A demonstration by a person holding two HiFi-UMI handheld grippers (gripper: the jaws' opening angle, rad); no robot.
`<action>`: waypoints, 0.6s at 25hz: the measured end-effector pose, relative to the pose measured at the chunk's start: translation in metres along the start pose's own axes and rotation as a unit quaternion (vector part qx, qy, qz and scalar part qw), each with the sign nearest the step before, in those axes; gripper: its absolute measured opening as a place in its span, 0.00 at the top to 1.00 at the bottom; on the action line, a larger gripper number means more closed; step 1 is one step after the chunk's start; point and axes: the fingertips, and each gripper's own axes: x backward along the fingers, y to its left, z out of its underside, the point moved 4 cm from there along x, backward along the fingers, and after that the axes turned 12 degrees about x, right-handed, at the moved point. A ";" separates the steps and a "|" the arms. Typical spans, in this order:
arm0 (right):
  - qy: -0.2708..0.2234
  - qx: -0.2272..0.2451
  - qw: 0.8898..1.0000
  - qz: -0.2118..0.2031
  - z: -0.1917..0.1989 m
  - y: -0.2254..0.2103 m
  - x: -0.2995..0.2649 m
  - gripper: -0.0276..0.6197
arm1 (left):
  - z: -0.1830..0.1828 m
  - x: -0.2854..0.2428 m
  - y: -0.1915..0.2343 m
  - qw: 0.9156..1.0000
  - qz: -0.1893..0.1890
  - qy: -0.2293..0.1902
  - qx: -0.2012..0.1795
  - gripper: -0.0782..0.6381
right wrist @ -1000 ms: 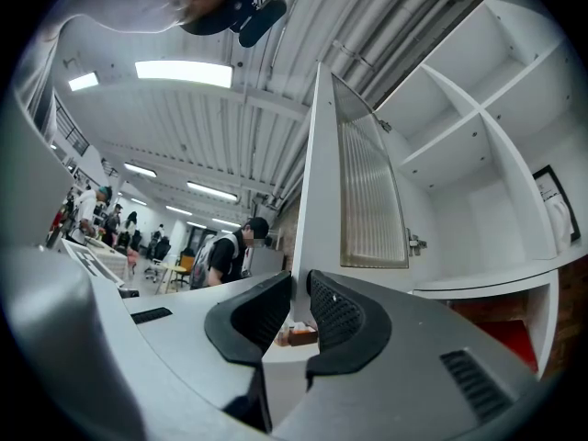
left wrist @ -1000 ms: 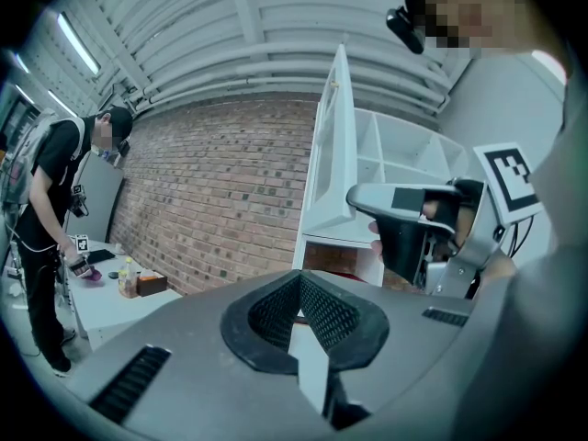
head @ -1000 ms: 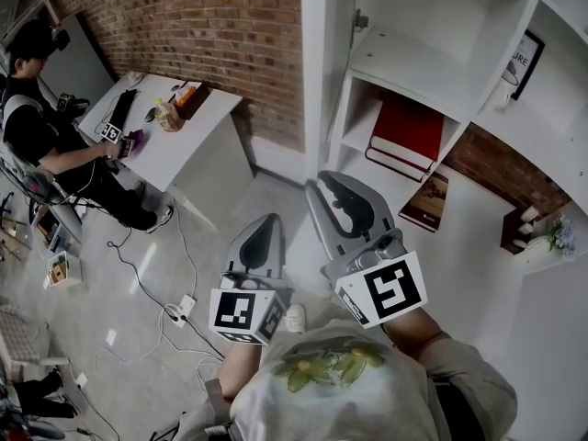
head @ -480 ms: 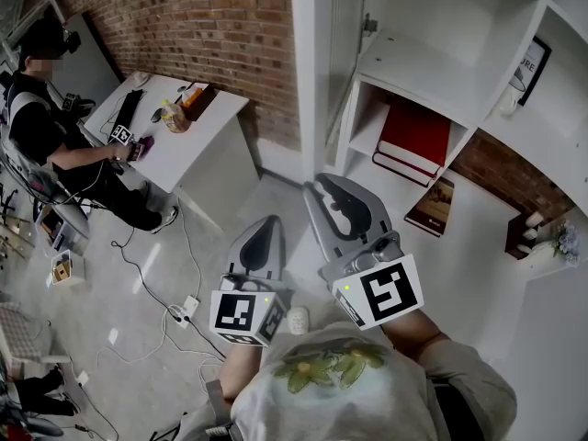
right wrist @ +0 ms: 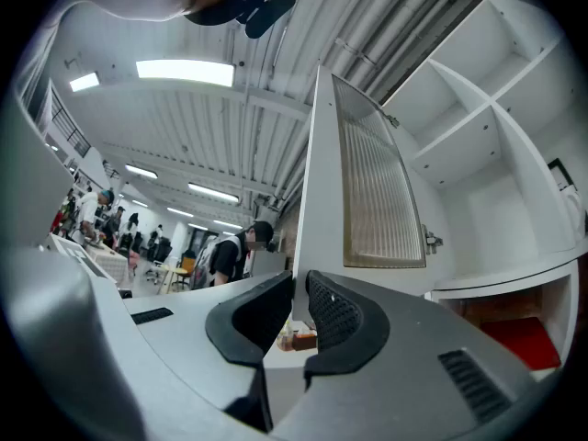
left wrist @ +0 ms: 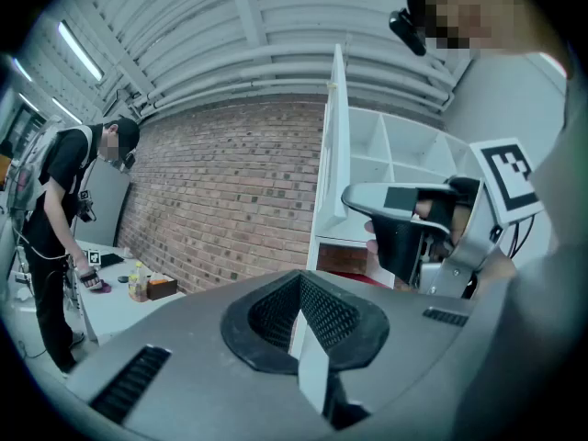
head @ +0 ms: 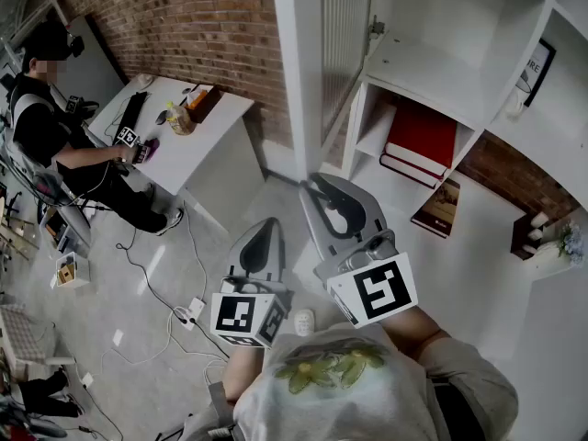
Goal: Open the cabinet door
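Door (head: 344, 53) swung wider, right gripper (head: 312, 186) seemingly clamping.

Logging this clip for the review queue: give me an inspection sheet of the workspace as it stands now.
Surface: no worktable; pale grey floor below the grippers.
Job's things: white cabinet door with ribbed glass panel stands open from the white shelf unit.
Clutter: red book and brown book on shelves; small bottle and brown box on white desk.
Grippers: left hand-held gripper shut, empty, held low; right hand-held gripper jaws nearly together at the door's free edge, grip unclear.
Cables: dark cable and white power strip on the floor.
Surroundings: red brick wall; person in black at the desk.
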 end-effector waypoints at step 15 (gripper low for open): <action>-0.008 0.014 1.000 -0.001 0.005 0.015 -0.025 0.86 | -0.001 0.004 0.017 1.000 -0.011 -0.011 0.001 0.88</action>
